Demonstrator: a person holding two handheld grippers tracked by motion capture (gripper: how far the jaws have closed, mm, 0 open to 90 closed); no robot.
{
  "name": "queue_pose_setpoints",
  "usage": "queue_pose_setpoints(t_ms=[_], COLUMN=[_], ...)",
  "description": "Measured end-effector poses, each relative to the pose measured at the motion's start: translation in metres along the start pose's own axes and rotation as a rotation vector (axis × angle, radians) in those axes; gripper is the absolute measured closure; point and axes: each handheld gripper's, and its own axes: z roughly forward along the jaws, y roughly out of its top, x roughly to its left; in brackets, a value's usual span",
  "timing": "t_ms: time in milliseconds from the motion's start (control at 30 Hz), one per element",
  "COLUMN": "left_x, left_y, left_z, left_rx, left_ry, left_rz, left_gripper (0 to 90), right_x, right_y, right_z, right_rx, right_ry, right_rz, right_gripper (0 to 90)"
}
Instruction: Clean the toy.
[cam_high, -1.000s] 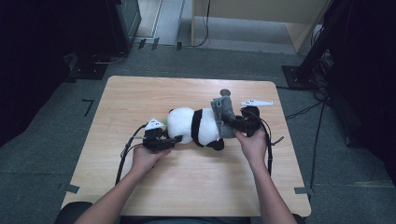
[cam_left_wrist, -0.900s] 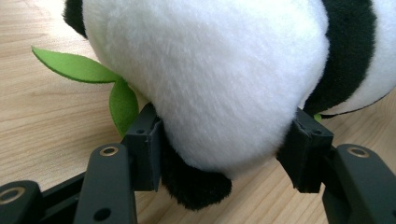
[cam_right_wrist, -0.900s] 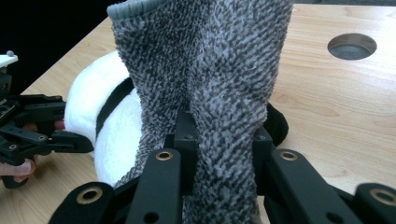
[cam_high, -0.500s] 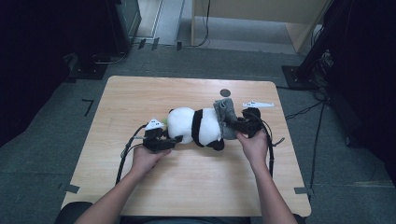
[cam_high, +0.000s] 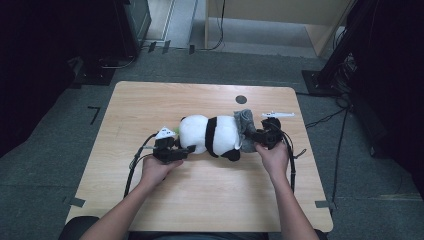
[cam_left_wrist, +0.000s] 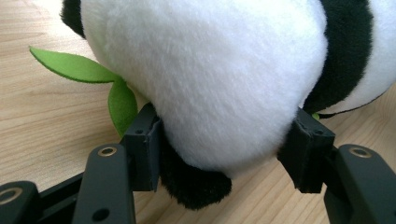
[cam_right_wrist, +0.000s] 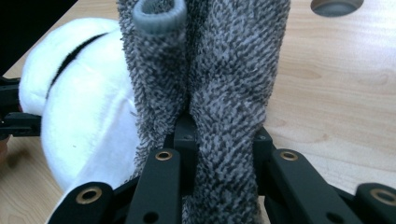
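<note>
High view: toy panda (cam_high: 212, 135) lies on its side mid-worktop (cam_high: 200, 200), betw. the two hand-held grippers. Left hand-held gripper (cam_high: 186, 150) sits at the panda's white end, jaws spread round it, left hand (cam_high: 155, 169) behind it, cable looping back toward the person. Right hand-held gripper (cam_high: 253, 136) is at the opposite end, pinching a grey sock (cam_high: 244, 124) that sits over that end of the panda; right hand (cam_high: 272, 156) just behind. A small white item (cam_high: 278, 114) lies just beyond the right hand-held gripper, and a dark round hole (cam_high: 241, 99) in the worktop is farther off past the sock.

Left gripper view: left hand-held gripper (cam_left_wrist: 224, 149) w/ jaws wide apart, pads pressed against both sides of the panda's (cam_left_wrist: 210, 79) white plush, i.e. gripping it. Black paw bulges just in front, betw. the jaws. Green felt leaves (cam_left_wrist: 93, 81) stick out by one jaw, lying on the wood worktop (cam_left_wrist: 42, 126).

Right gripper view: right hand-held gripper (cam_right_wrist: 224, 149) clamped on the grey sock (cam_right_wrist: 219, 93), fuzzy fabric bunched betw. the jaws and rising straight ahead; its rolled cuff is at the top. Panda's (cam_right_wrist: 79, 102) white body lies beside the sock, touching it. Round hole (cam_right_wrist: 336, 5) far ahead on the worktop (cam_right_wrist: 336, 93).
</note>
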Motion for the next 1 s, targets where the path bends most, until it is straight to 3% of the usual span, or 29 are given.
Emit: queue_pose_setpoints(t_ms=[600,833,1000], left_x=[0.001,0.002,-0.001], left_y=[0.000,-0.001,0.000], left_z=[0.000,-0.001,-0.003], left_rx=[0.005,-0.001,-0.013], left_ry=[-0.003,-0.010,-0.009], left_rz=[-0.008,-0.007,0.006], left_gripper=[39.5,39.6,42.2], right_x=[-0.012,-0.020,-0.022], right_y=[-0.013,-0.018,-0.018], right_z=[0.024,0.037,0.039], right_rx=[0.104,0.148,0.180], right_ry=[-0.013,0.024,-0.002], right_rz=[0.067,0.108,0.090], right_gripper=[74.6,74.9,75.5])
